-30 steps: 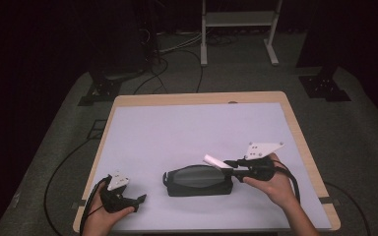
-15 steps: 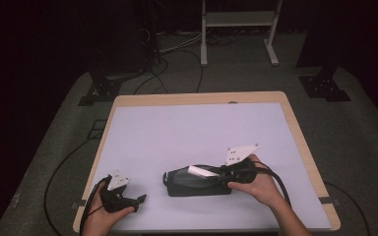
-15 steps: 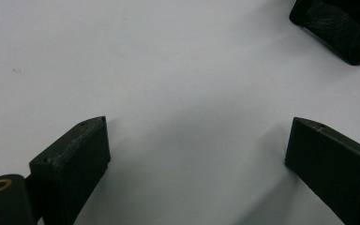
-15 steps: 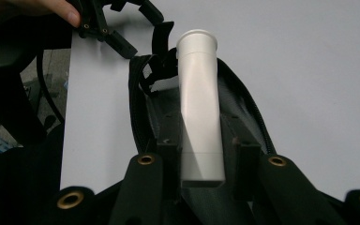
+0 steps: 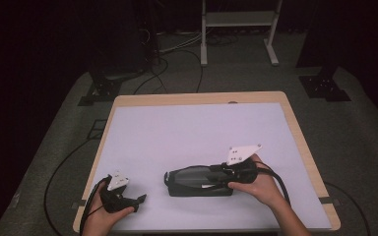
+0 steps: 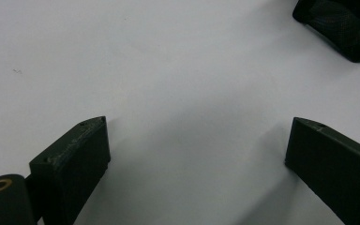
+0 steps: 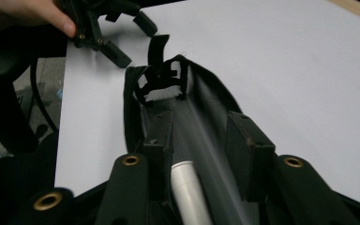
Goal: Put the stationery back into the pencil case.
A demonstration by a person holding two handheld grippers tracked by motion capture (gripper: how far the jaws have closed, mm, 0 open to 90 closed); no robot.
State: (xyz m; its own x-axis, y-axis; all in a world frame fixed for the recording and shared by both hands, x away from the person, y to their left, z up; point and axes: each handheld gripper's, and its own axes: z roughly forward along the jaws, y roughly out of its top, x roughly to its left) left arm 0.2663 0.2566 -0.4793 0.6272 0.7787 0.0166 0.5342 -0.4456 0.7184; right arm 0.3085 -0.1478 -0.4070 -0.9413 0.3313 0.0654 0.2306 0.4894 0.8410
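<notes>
A black zip pouch (image 5: 187, 182) lies open on the white table near its front edge. My right gripper (image 5: 215, 173) reaches into the pouch's right end. In the right gripper view a white tube (image 7: 187, 187) lies inside the pouch (image 7: 206, 98), between the jaws of my right gripper (image 7: 199, 136). Those jaws have just been opening, and a gap shows beside the tube. My left gripper (image 5: 137, 199) rests at the front left with its jaws wide apart over bare table (image 6: 183, 70). A corner of the pouch (image 6: 342, 28) lies beyond it.
The wooden table rim (image 5: 305, 147) runs around the white top. Behind the table stand a white metal rack (image 5: 236, 19) and black stand feet (image 5: 325, 86), with cables on the grey floor. The other hand's gripper (image 7: 136, 40) lies just past the pouch's far end.
My right gripper has carried the white tube leftwards and down into the pouch, and its jaws have parted. The left gripper has stayed put.
</notes>
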